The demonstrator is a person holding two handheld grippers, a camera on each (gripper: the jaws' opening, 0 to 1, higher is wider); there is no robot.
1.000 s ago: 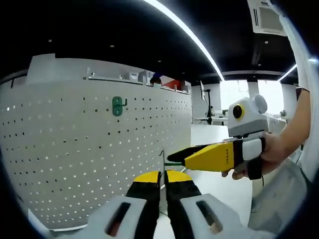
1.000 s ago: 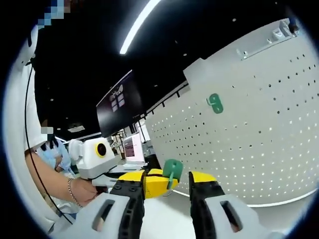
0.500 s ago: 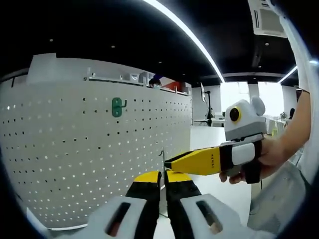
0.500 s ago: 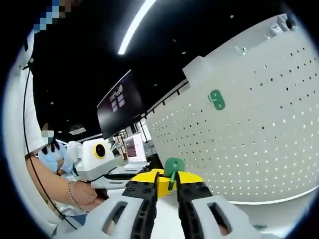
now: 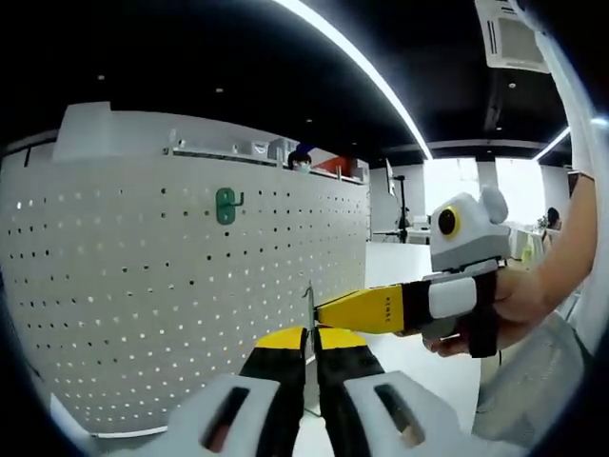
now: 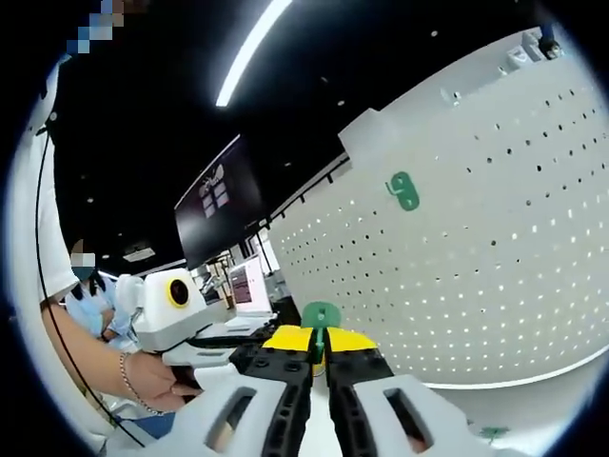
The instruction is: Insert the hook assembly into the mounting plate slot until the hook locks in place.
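On the white pegboard (image 5: 143,286) a green hook plate (image 5: 225,205) hangs mounted high up. My left gripper (image 5: 311,333) is shut on a thin metal hook (image 5: 308,303) that rises upright between its yellow-tipped jaws. My right gripper (image 5: 328,311) reaches in from the right, and its yellow jaws meet the hook's top. In the right gripper view, my right gripper (image 6: 319,335) is shut on a small green mounting plate (image 6: 321,315). The left gripper (image 6: 224,343) comes in from the left, its jaw tips hidden behind mine. The mounted green hook plate (image 6: 402,190) shows on the pegboard (image 6: 495,257).
A person's hand (image 5: 519,305) holds the right gripper; another hand (image 6: 157,371) holds the left one. A white shelf strip (image 5: 247,152) runs along the pegboard's top. Behind lie an office floor (image 5: 409,257), a dark screen (image 6: 214,205) and a monitor (image 6: 249,286).
My right gripper's jaws went from open to shut on the green plate. In the left gripper view it slid left until its tips met the hook. The left gripper stayed shut.
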